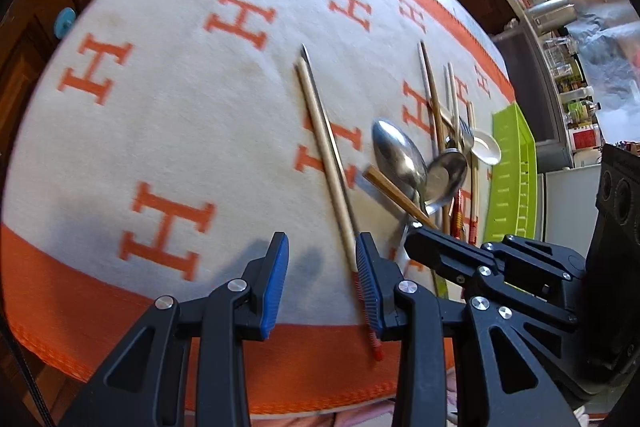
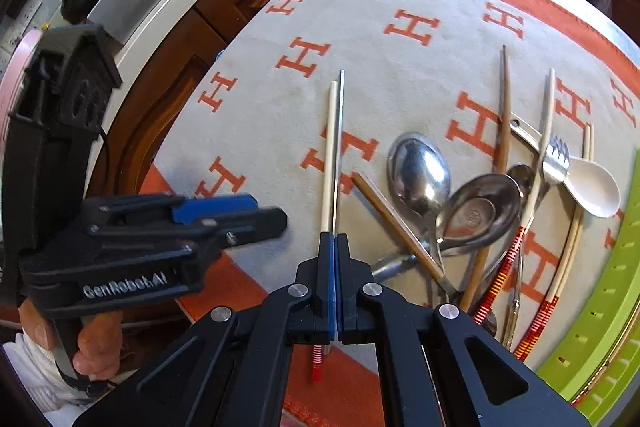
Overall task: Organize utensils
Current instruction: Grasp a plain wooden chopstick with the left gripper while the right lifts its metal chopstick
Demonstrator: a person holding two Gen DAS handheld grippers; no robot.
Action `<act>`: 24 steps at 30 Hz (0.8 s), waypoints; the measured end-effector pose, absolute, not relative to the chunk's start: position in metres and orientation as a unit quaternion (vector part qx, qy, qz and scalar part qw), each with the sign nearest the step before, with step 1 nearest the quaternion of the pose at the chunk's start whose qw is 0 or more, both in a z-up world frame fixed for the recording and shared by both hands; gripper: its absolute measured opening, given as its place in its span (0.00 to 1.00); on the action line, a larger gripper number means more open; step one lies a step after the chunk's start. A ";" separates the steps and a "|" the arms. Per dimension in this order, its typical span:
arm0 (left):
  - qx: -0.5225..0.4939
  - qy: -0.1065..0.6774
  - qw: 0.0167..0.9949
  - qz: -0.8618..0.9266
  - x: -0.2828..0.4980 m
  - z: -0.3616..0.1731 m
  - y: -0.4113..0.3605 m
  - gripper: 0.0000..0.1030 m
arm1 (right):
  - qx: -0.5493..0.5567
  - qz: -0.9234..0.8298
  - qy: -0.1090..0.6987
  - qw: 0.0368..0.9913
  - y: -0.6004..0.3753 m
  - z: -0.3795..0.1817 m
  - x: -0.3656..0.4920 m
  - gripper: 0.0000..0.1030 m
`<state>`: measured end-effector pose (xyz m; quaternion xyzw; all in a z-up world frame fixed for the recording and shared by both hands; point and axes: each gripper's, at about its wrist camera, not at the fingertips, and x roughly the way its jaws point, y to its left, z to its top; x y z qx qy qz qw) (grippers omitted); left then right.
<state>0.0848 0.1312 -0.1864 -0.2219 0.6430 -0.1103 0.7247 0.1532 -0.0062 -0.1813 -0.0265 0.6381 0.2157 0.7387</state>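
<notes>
A pale wooden chopstick and a thin metal one (image 1: pixel 326 151) (image 2: pixel 334 147) lie side by side on the H-patterned cloth (image 1: pixel 180 107). Their red-striped ends reach the orange border. My left gripper (image 1: pixel 322 279) is open just left of them, with nothing between its blue pads. My right gripper (image 2: pixel 334 239) is shut, hanging over the pair's lower part, and I see nothing held between its pads. To the right is a heap: a large steel spoon (image 2: pixel 420 171), a round steel soup spoon (image 2: pixel 480 207), a white spoon (image 2: pixel 592 191), a fork (image 2: pixel 556 155), a brown chopstick (image 2: pixel 396 223) and several more chopsticks.
A lime-green slotted tray (image 1: pixel 512 167) (image 2: pixel 600 327) sits on the cloth's right edge beside the heap. Dark wooden cabinets and a counter edge (image 2: pixel 168 11) border the table. A person's hand (image 2: pixel 96 343) grips the left gripper (image 2: pixel 268 213). The right gripper (image 1: pixel 414 233) reaches in over the heap.
</notes>
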 end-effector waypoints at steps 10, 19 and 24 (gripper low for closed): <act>-0.179 0.676 0.713 -0.057 0.094 -0.196 0.096 0.24 | 0.024 0.215 0.626 0.749 -0.035 -0.174 0.153 0.00; -0.117 0.682 0.721 -0.014 0.097 -0.193 0.078 0.20 | 0.036 0.208 0.619 0.757 -0.058 -0.170 0.150 0.00; -0.096 0.689 0.718 0.004 0.101 -0.192 0.070 0.21 | 0.040 0.209 0.615 0.759 -0.064 -0.169 0.149 0.00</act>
